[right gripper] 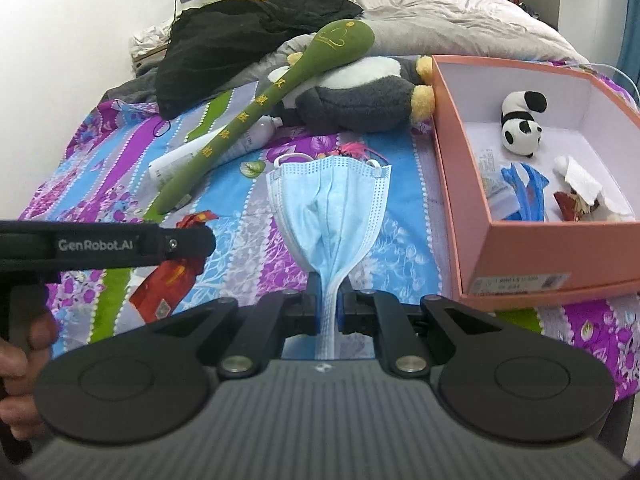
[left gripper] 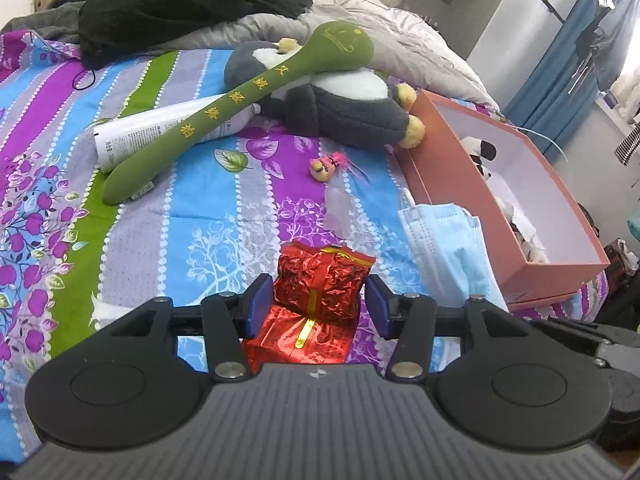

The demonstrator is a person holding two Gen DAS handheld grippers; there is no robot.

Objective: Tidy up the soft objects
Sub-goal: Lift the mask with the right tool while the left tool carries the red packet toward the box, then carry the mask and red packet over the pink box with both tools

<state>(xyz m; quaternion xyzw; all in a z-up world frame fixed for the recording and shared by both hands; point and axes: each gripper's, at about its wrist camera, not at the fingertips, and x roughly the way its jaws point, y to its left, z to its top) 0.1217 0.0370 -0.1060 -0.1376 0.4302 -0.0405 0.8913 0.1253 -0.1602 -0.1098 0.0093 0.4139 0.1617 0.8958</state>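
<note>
Ahead of both tools, the bed (left gripper: 192,216) carries a grey plush penguin (left gripper: 340,108) with a green plush stick (left gripper: 240,100) lying across it, and a pink box (right gripper: 532,248) stands right of the right hand-held gripper (right gripper: 329,312). That hand-held gripper is clamped on a blue face mask (right gripper: 328,204). The left hand-held gripper (left gripper: 316,304) has its pads against a red foil packet (left gripper: 320,284), held between them.

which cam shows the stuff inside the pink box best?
Right wrist view: it looks down into the pink box, showing the panda plush, blue item and white tissue. Left wrist view sees the pink box side-on; its near wall hides most contents.
</note>
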